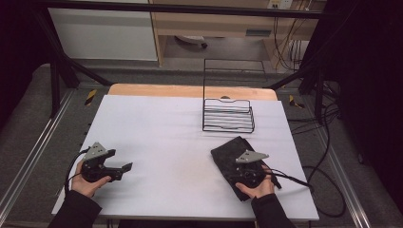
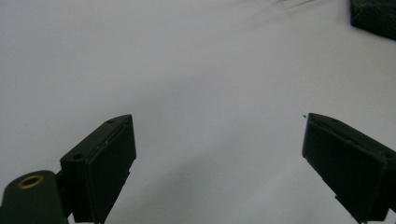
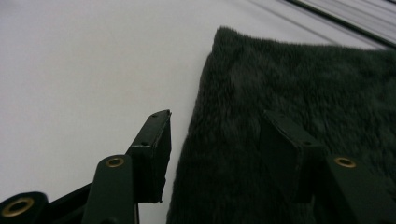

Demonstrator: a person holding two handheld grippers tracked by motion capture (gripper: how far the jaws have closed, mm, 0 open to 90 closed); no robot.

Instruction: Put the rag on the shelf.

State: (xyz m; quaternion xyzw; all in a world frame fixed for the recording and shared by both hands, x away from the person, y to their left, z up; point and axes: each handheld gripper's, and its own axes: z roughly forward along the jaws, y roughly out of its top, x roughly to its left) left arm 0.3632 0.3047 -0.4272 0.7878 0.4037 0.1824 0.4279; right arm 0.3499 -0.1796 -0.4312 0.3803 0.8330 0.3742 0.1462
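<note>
Cloth place: dark fuzzy cloth (image 1: 232,159) lies flat on the white counter (image 1: 166,142), at about 4 o'clock from the counter's middle, just in front of the wire rack (image 1: 228,115).
Cloth long way: it runs from 11 o'clock, near the rack, down to 5 o'clock, near the person's right hand.
Right claw: right claw (image 3: 212,140) sits right over the near end of the cloth; its jaws are partly apart, one over the bare counter just past the cloth's edge and one over the fuzz, and I judge they are not pinching anything.
Left claw: left claw (image 2: 219,158) is wide open with nothing in it, above bare counter.
Nearer hand: right hand is on top of the cloth; left claw (image 1: 124,167) is well apart, with the cloth off at its 3 o'clock.
Next move, my guess: the cloth edge runs between the right jaws, so closing there could catch that edge.
High view: shows the whole cloth, the rack and both hands together.
Right gripper view: shows the cloth edge (image 3: 196,126) between the jaws up close.
Left gripper view: shows just a dark corner of cloth (image 2: 373,18) far off at 1 o'clock.
</note>
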